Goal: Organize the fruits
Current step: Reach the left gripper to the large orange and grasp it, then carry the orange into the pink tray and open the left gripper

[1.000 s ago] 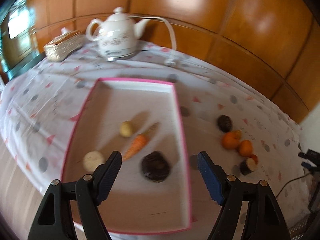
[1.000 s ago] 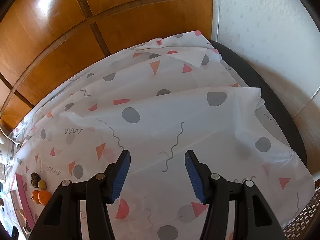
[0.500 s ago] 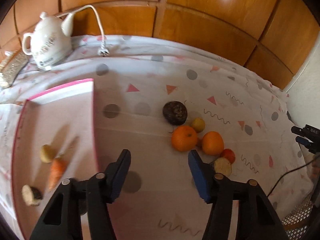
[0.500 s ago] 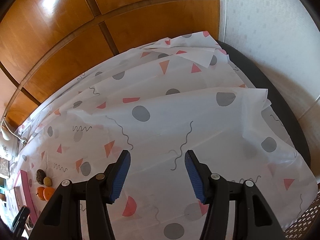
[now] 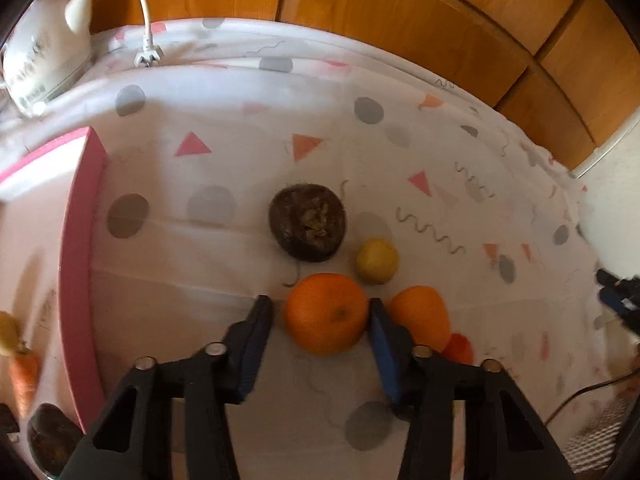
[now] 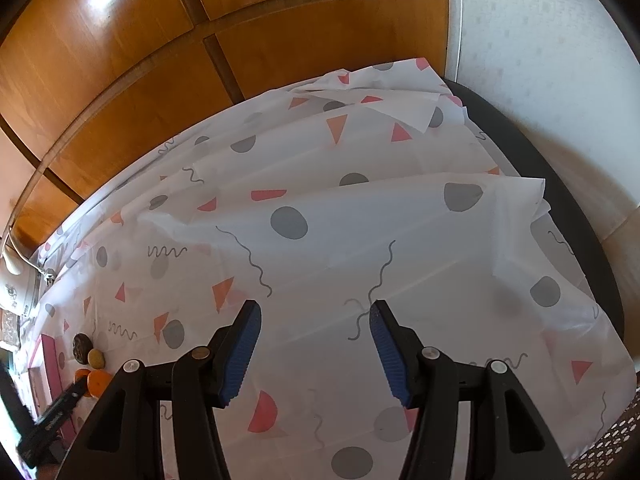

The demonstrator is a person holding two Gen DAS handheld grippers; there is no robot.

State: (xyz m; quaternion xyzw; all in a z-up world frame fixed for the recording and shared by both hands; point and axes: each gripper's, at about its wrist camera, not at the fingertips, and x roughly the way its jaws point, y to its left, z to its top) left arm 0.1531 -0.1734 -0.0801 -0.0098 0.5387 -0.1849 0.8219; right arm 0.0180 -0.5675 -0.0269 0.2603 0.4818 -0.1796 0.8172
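My left gripper (image 5: 320,316) has just been closing around an orange (image 5: 327,313) on the tablecloth (image 5: 224,264); the right pad touches it, the left shows a gap. My right gripper (image 6: 314,334) hangs half open, empty

a white teapot (image 5: 38,60) sits at the far left of my bench, its white cord and plug (image 5: 147,54) lying beside it on the patterned tablecloth (image 6: 320,232), with wooden wall panels (image 6: 132,80) behind.
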